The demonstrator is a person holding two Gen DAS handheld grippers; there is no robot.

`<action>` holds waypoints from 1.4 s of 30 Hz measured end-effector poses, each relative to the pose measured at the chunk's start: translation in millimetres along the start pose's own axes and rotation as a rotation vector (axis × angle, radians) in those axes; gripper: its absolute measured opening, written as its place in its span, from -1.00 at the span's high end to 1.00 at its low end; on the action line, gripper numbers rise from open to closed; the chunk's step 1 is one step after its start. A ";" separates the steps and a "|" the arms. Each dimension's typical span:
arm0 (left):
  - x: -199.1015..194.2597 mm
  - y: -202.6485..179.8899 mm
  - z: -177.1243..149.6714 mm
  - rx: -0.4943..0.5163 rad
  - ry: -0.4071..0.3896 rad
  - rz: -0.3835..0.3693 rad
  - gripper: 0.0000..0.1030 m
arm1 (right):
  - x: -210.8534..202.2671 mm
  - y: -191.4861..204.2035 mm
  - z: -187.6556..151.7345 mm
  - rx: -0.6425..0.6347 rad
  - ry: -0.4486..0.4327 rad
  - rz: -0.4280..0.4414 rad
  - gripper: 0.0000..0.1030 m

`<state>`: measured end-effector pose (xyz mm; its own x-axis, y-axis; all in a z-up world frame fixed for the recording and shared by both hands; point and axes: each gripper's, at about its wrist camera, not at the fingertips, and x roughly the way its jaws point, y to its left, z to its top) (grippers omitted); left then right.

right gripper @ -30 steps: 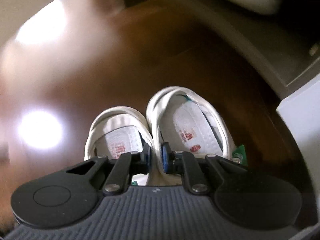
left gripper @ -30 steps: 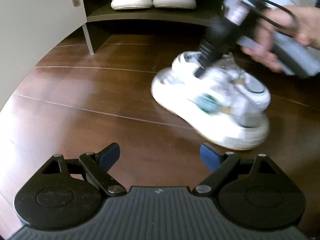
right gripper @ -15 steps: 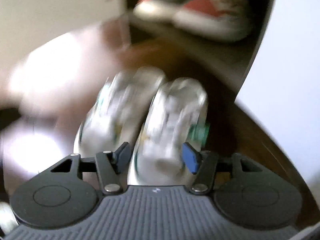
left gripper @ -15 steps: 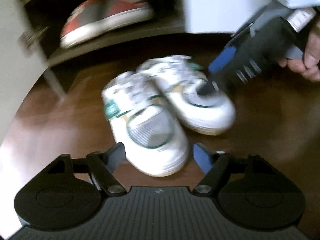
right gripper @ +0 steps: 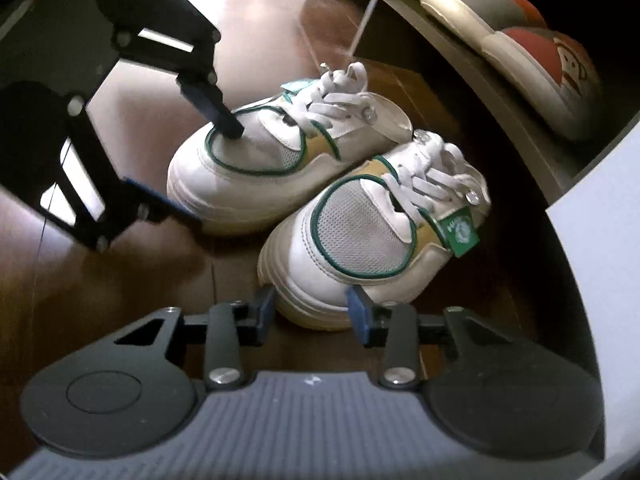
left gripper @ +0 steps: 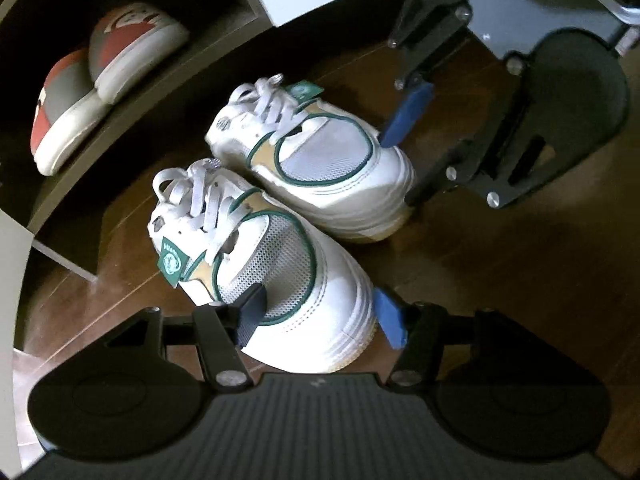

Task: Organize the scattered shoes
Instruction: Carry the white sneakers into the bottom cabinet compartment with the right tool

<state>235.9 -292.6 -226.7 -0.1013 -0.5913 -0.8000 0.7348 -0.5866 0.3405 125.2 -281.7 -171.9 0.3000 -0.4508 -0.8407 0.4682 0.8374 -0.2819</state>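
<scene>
The left gripper [left gripper: 316,316] stood wide apart around the toe of the near white sneaker [left gripper: 264,264]. One finger rested on the mesh toe panel; the other finger lay just beside the sole edge. No clamping was visible, so this gripper was released.

The right gripper [right gripper: 311,307] was likewise spread, with its fingers set either side of the toe of the other white sneaker [right gripper: 360,232]. Both blue pads sat at the sole rim; whether they pressed the sole could not be told. In the left wrist view, the same gripper [left gripper: 400,160] showed one blue pad touching the toe cap of that sneaker [left gripper: 320,160].

Both sneakers stood side by side on the wooden floor [left gripper: 500,280], touching along their inner sides, heels toward the shoe cabinet [left gripper: 132,120].

A pair of red and grey slippers [left gripper: 100,80] occupied the low shelf. The shelf edge lay just beyond the sneaker heels. A white cabinet panel [right gripper: 592,280] bounded the right side. Open floor lay to the left and behind the grippers.
</scene>
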 end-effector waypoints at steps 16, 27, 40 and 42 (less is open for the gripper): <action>-9.2 107.5 -1.0 -0.053 -0.033 -0.062 -0.18 | 3.1 -57.7 28.8 0.606 -0.015 -0.048 -0.34; 34.1 135.7 8.3 -0.369 -0.023 0.075 -0.23 | 65.0 -88.0 16.5 0.914 -0.169 -0.180 -0.49; 43.3 132.0 9.7 -0.228 -0.028 0.108 -0.29 | 53.7 -64.1 8.5 0.329 -0.215 -0.003 -0.19; 43.1 130.5 11.3 -0.207 -0.035 0.112 -0.29 | 51.1 -63.7 7.2 0.339 -0.218 0.003 -0.19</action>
<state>319.8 -400.8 -211.1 -0.0319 -0.6671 -0.7443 0.8640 -0.3928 0.3150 116.7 -360.4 -193.6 0.4539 -0.5343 -0.7130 0.7040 0.7056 -0.0806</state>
